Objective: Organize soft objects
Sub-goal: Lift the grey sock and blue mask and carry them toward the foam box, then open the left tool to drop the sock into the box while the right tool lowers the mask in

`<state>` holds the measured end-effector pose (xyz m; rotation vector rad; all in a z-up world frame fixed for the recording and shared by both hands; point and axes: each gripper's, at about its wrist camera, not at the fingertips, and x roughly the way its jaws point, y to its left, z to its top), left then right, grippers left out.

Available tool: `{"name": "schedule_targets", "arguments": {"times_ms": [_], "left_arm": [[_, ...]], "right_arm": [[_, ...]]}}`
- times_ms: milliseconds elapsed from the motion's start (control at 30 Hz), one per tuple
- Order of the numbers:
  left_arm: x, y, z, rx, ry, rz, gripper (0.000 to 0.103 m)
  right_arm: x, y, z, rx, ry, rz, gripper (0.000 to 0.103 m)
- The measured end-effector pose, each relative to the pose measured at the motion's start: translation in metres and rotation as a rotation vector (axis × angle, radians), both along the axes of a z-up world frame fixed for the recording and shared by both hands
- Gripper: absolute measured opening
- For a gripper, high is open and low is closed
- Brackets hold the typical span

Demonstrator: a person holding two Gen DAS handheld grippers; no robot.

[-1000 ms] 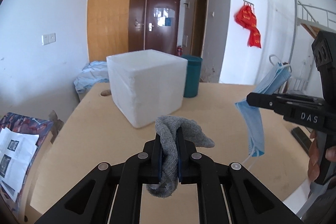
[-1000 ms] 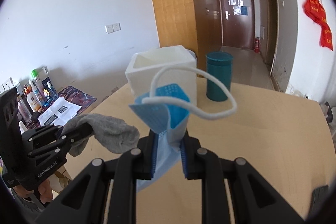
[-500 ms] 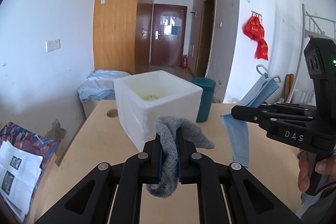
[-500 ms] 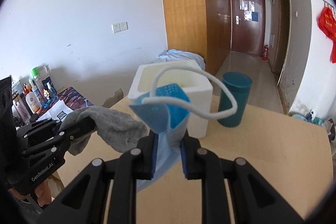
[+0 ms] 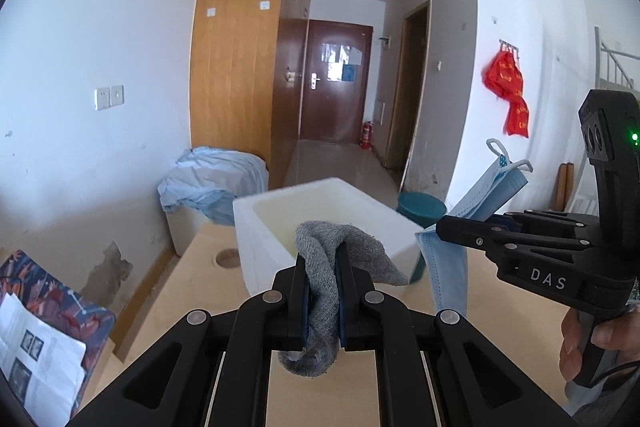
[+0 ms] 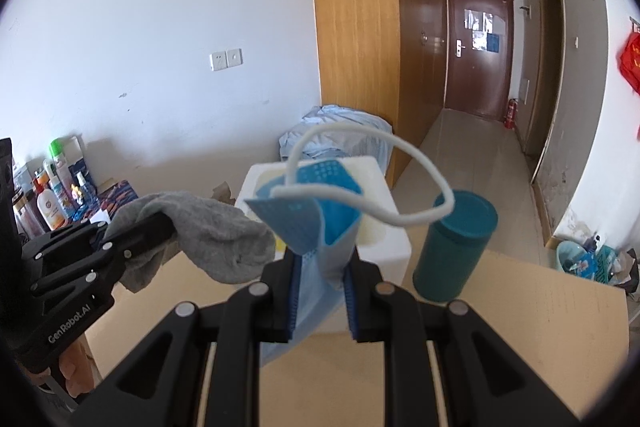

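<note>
My left gripper [image 5: 322, 263] is shut on a grey sock [image 5: 348, 251] that droops over and below its fingers. It hovers just before the open white foam box [image 5: 256, 223] on the wooden table [image 5: 192, 291]. My right gripper [image 6: 320, 247] is shut on a folded blue face mask [image 6: 316, 219], whose white ear loop [image 6: 400, 183] arcs above it. In the left wrist view the right gripper [image 5: 444, 227] comes in from the right with the mask [image 5: 448, 267] hanging beside the box. In the right wrist view the left gripper [image 6: 168, 223] holds the sock [image 6: 212, 227] at the left, near the box [image 6: 380, 183].
A teal cylindrical container [image 6: 456, 243] stands on the table right of the box. A round hole [image 5: 228, 257] lies in the tabletop at the left. Bottles [image 6: 48, 199] and papers [image 5: 36, 359] sit on a low surface off the left edge. A person's hand [image 5: 592, 339] grips the right handle.
Both grippers have moved forward and up toward the foam box with their loads still held; the box's open inside now shows, and the box looks nearer in both views.
</note>
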<state>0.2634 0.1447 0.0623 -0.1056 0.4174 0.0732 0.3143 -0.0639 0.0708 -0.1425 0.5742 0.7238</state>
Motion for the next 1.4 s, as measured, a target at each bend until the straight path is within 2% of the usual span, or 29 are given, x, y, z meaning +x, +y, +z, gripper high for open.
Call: {"name": "schedule_targets", "arguments": {"times_ms": [367, 667, 733, 867, 1067, 1233, 1333, 1400], "left_arm": [[0.06, 0.015, 0.009, 0.002, -0.03, 0.018, 0.01], [0.105, 0.025, 0.006, -0.018, -0.017, 0.026, 0.01], [0.111, 0.022, -0.001, 0.002, 0.018, 0.019, 0.01], [0.118, 0.022, -0.016, -0.018, 0.071, -0.013, 0.01], [0.125, 0.02, -0.027, -0.023, 0.098, -0.029, 0.01], [0.133, 0.018, -0.033, 0.001, 0.12, -0.03, 0.021], [0.133, 0.019, -0.033, 0.002, 0.119, -0.028, 0.04], [0.132, 0.018, -0.032, 0.007, 0.111, -0.021, 0.059]], "right_arm": [[0.05, 0.011, 0.005, 0.047, -0.017, -0.022, 0.023], [0.084, 0.026, 0.006, 0.063, -0.077, -0.12, 0.023], [0.086, 0.028, 0.005, 0.062, -0.07, -0.106, 0.023], [0.091, 0.032, -0.002, 0.034, -0.035, -0.086, 0.023], [0.097, 0.028, -0.002, 0.032, -0.016, -0.09, 0.023], [0.099, 0.034, 0.005, 0.035, -0.017, -0.083, 0.023], [0.099, 0.033, 0.006, 0.035, -0.019, -0.082, 0.023], [0.099, 0.033, 0.006, 0.038, -0.018, -0.08, 0.023]]}}
